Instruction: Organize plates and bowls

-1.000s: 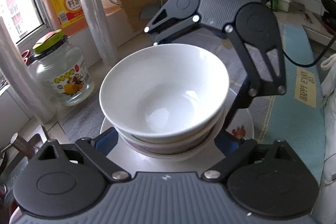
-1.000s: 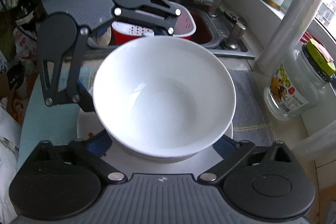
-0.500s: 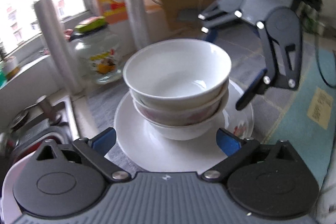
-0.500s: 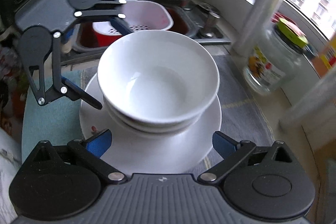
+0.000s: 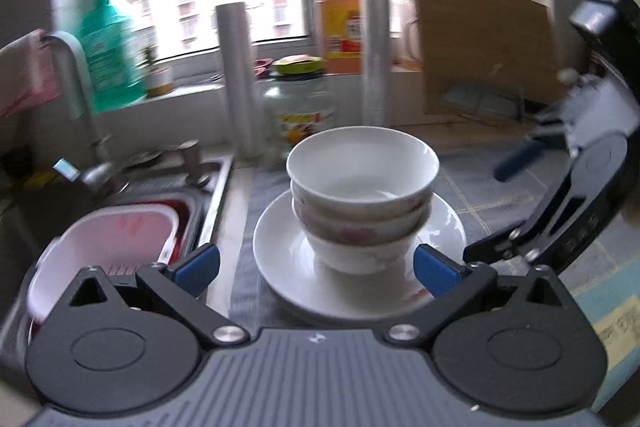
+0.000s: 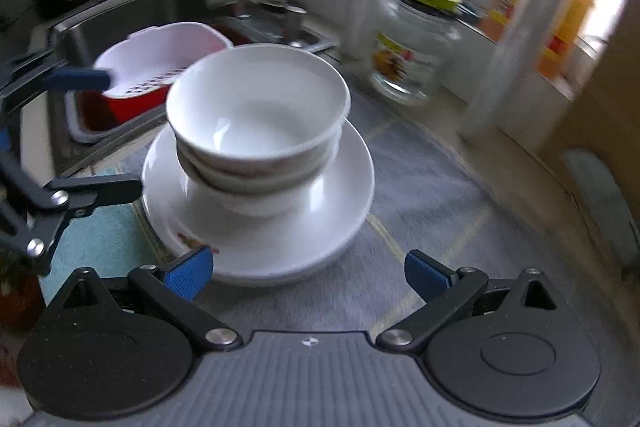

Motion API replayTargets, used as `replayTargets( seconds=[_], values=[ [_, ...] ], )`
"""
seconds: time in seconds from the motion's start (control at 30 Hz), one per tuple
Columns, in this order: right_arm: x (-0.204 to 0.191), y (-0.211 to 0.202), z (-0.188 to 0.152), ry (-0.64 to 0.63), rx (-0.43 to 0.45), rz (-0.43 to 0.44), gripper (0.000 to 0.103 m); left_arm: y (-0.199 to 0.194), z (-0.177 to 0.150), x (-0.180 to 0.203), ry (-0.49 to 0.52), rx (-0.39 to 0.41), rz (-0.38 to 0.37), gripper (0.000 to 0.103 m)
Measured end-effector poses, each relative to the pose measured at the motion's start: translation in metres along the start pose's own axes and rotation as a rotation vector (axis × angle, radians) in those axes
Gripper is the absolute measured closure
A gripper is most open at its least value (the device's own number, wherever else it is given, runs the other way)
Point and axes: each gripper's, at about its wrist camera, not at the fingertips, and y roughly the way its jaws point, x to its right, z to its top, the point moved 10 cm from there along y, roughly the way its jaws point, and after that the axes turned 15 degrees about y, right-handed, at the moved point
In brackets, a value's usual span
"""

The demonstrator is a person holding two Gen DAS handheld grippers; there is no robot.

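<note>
Three bowls are nested in a stack, a plain white bowl (image 5: 362, 163) (image 6: 256, 107) on top, standing on a white plate (image 5: 280, 251) (image 6: 352, 187) on a grey mat. My left gripper (image 5: 316, 267) is just in front of the plate, its jaws opening wide, blue pads clear of the dishes and holding nothing. My right gripper (image 6: 310, 273) hovers open at the plate's near edge, also empty. Each gripper shows in the other's view, the right gripper (image 5: 520, 207) beside the stack and the left gripper (image 6: 100, 131) at the sink side.
A steel sink holds a pink-white colander basket (image 5: 108, 239) (image 6: 160, 51) left of the mat (image 6: 440, 187). Behind the stack stand a glass jar (image 5: 298, 115), two film rolls (image 5: 236, 79), an orange bottle (image 5: 344, 15), a green soap bottle (image 5: 108, 55) and a wooden board (image 5: 484, 51).
Both grippers have drawn back from the bowl stack and rolled toward level. The top bowl, earlier framed closely between their fingers, now stands free on the stack.
</note>
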Motion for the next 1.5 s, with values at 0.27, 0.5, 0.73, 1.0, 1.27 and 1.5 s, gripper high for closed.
replayTargets(
  seconds=[0.27,0.5,0.73,1.0,1.27,1.5],
  values=[
    [0.005,-0.036,-0.042,0.176,-0.022,-0.086,0.000,-0.048,-0.016,0.024,-0.224,-0.210,0.054,0.001],
    [-0.002,-0.077,-0.061,0.245,0.003,-0.081,0.000,-0.088,-0.011,0.034,-0.268,-0.238,0.146,0.001],
    [-0.004,-0.111,-0.060,0.268,0.064,-0.081,0.000,-0.114,-0.006,0.041,-0.289,-0.240,0.164,0.001],
    [-0.002,-0.125,-0.059,0.279,0.094,-0.075,0.000,-0.123,0.004,0.044,-0.291,-0.228,0.189,0.001],
    [0.004,-0.128,-0.060,0.294,0.100,-0.070,0.000,-0.124,0.010,0.048,-0.288,-0.223,0.190,0.001],
    [0.007,-0.133,-0.058,0.299,0.112,-0.072,0.000,-0.125,0.015,0.049,-0.281,-0.213,0.192,0.001]
  ],
)
